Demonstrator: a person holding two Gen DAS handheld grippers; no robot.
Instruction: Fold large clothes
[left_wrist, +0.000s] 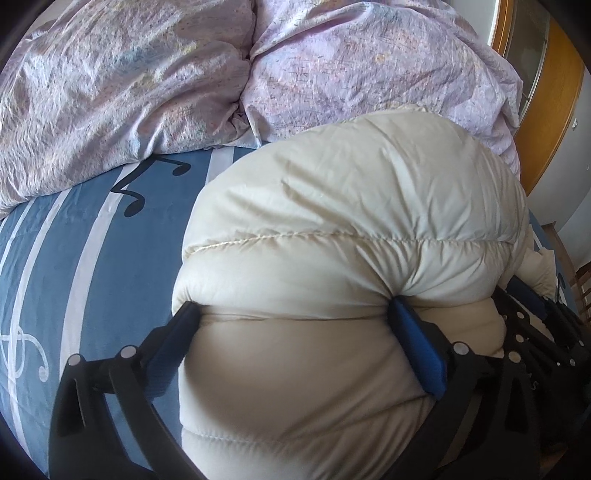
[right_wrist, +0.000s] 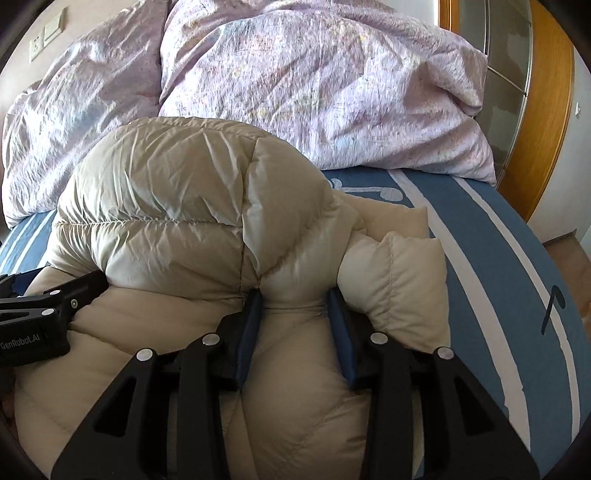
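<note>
A cream puffy down jacket (left_wrist: 332, 221) lies bunched on the blue bed sheet (left_wrist: 92, 258). My left gripper (left_wrist: 295, 310) has its jaws spread wide around a thick fold of the jacket, pressing into the padding on both sides. In the right wrist view the same jacket (right_wrist: 166, 192) is folded over itself, with a padded flap (right_wrist: 399, 273) sticking out to the right. My right gripper (right_wrist: 295, 295) is shut on a pinched fold of the jacket. The left gripper (right_wrist: 55, 291) shows at the left edge of that view, also in the jacket.
A crumpled lilac duvet (left_wrist: 184, 81) fills the far side of the bed, also in the right wrist view (right_wrist: 314, 92). A wooden door frame (right_wrist: 546, 110) and floor lie to the right of the bed edge. Wall sockets (right_wrist: 48, 33) are at the upper left.
</note>
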